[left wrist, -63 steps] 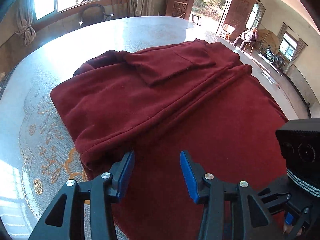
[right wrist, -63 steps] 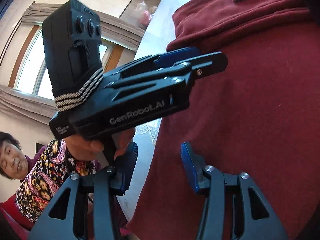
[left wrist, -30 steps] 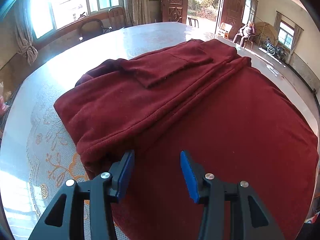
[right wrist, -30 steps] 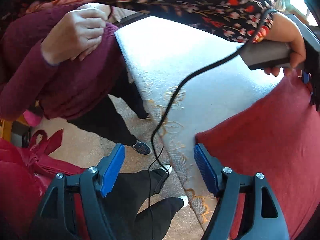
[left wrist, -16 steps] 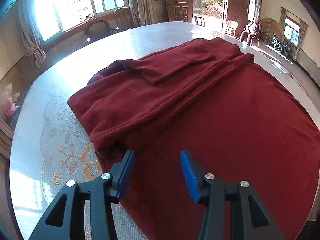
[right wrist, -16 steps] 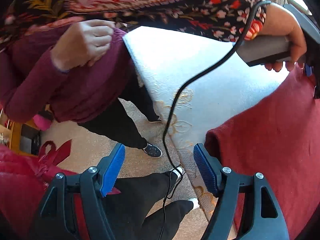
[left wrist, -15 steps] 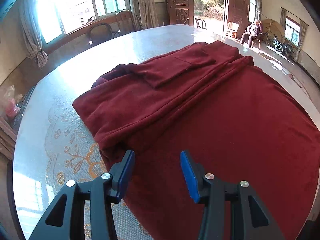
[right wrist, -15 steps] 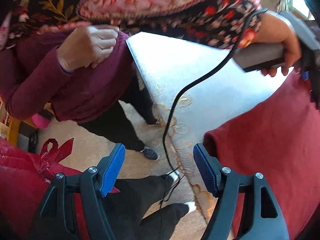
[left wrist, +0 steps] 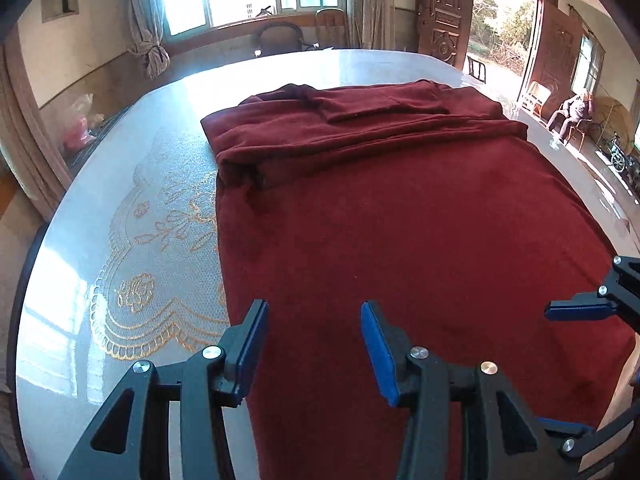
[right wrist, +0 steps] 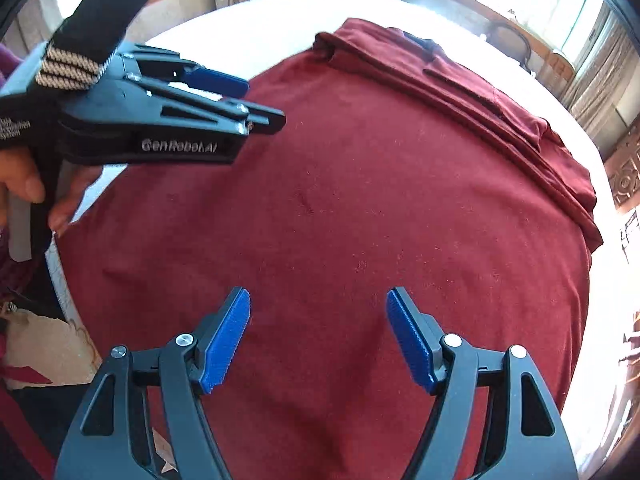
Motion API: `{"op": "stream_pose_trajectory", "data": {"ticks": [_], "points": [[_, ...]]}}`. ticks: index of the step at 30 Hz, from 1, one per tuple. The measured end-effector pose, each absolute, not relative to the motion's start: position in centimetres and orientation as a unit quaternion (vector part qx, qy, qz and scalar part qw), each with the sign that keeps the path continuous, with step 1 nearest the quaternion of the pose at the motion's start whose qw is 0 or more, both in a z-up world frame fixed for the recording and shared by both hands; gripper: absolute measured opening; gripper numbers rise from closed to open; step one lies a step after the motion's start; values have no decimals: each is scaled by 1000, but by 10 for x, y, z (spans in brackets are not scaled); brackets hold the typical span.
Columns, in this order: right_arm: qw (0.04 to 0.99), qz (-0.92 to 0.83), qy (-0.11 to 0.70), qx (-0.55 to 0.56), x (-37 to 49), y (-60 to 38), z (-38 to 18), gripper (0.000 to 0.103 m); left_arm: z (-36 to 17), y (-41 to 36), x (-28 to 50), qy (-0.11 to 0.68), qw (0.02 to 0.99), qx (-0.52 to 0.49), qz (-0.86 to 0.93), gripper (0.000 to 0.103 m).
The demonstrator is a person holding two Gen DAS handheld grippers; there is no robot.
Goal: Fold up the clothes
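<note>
A dark red fleece garment (left wrist: pixel 400 208) lies spread on a round table (left wrist: pixel 132 240). Its far side is folded over in layers (left wrist: pixel 360 120). My left gripper (left wrist: pixel 314 344) hovers open over the garment's near left part, its left finger above the cloth's side edge, with nothing between the pads. My right gripper (right wrist: pixel 318 340) hovers open over the middle of the flat red cloth (right wrist: pixel 360 208), also with nothing in it. The right wrist view shows the left gripper (right wrist: pixel 244 100) at upper left, held by a hand (right wrist: pixel 24 188). The right gripper (left wrist: pixel 546 368) shows at the left wrist view's right edge.
A white lace cloth with a gold pattern (left wrist: pixel 160 264) covers the table left of the garment. Chairs (left wrist: pixel 280 38) stand under the far windows. A person sits on a chair (left wrist: pixel 576 114) by the open door at far right. A pink bag (left wrist: pixel 78 132) lies on the floor at left.
The right gripper swung from facing the floor and people beside the table to over the garment. The left gripper slid left, so the garment's left edge now lies under it.
</note>
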State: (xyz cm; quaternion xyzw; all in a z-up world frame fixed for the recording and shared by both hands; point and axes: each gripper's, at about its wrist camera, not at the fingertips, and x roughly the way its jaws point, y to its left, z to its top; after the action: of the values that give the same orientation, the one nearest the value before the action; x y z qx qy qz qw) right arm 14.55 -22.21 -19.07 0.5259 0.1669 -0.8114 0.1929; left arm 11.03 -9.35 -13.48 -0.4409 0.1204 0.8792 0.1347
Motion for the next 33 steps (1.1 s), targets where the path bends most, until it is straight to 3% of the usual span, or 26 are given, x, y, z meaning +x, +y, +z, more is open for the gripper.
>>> {"op": "stream_pose_trajectory", "data": {"ticks": [5,14,19,25,33], "points": [[197,-799,149,549,183,-166,-195,75,-142,-84,138,182,121,-390,894,49],[173,-794,110,572,225,-61,-180,79,-138,-106,140,123,98,-411,898,52],[203,-833,93,506,180,-76,-154,80,-142,-103,144,128,75,-412,899,52],[248,-815,106,514,118,-88,-177,80,-143,-113,153,128,65,-401,904,54],[226,-808,144,525,172,-3,-169,80,-145,-138,154,77,56,-415,905,67]]}}
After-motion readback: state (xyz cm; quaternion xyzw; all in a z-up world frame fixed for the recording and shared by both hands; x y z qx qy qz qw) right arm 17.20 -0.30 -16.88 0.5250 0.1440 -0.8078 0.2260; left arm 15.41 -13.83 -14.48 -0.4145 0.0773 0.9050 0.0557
